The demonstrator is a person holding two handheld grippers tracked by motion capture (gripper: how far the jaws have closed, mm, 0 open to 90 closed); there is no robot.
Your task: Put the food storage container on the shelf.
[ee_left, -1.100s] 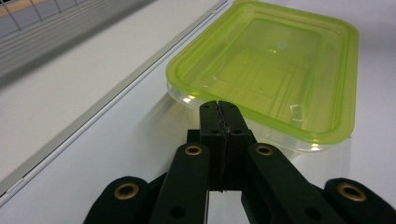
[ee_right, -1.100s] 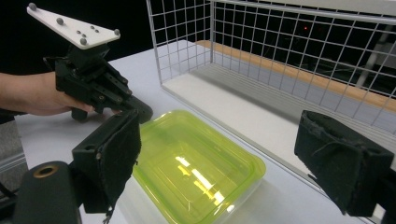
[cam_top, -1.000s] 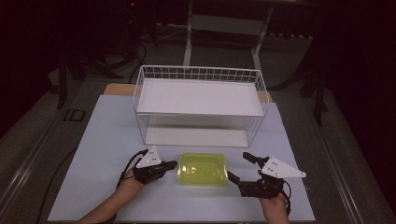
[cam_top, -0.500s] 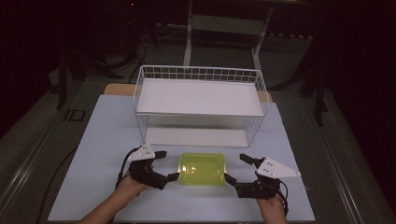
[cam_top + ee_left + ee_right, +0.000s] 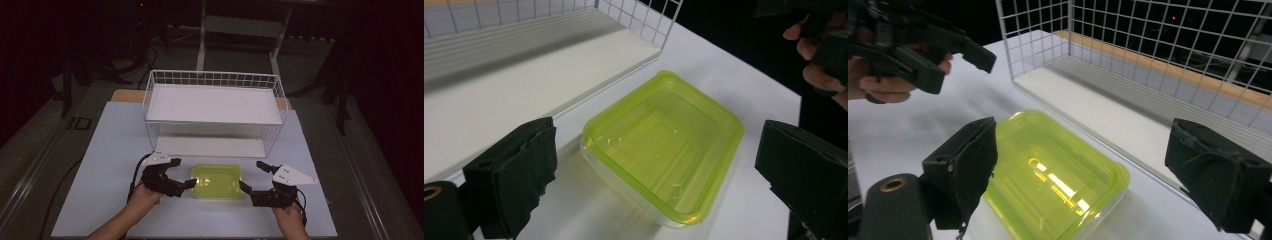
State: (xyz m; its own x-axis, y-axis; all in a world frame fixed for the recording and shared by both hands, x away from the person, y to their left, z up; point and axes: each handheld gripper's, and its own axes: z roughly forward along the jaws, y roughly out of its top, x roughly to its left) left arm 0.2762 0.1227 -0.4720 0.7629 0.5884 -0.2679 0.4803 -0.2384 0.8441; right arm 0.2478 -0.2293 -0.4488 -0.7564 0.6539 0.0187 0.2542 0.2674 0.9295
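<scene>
A translucent yellow-green plastic container with its lid on lies flat on the pale blue-white tabletop, near the front edge and about midway between the left and right edges. It sits just in front of the white wire-mesh rack with two white shelves, close to the lower shelf but apart from it.

The left gripper is at the left side of the container. Its jaws are spread wide, with nothing between them; one jaw tip is just beside the container's left edge, and I cannot tell if it touches. In the left gripper view the container lies between the two black jaws.

The right gripper is at the right side of the container, also with jaws wide apart and empty. In the right gripper view the container lies between its jaws, and the left gripper is seen farther off.
</scene>
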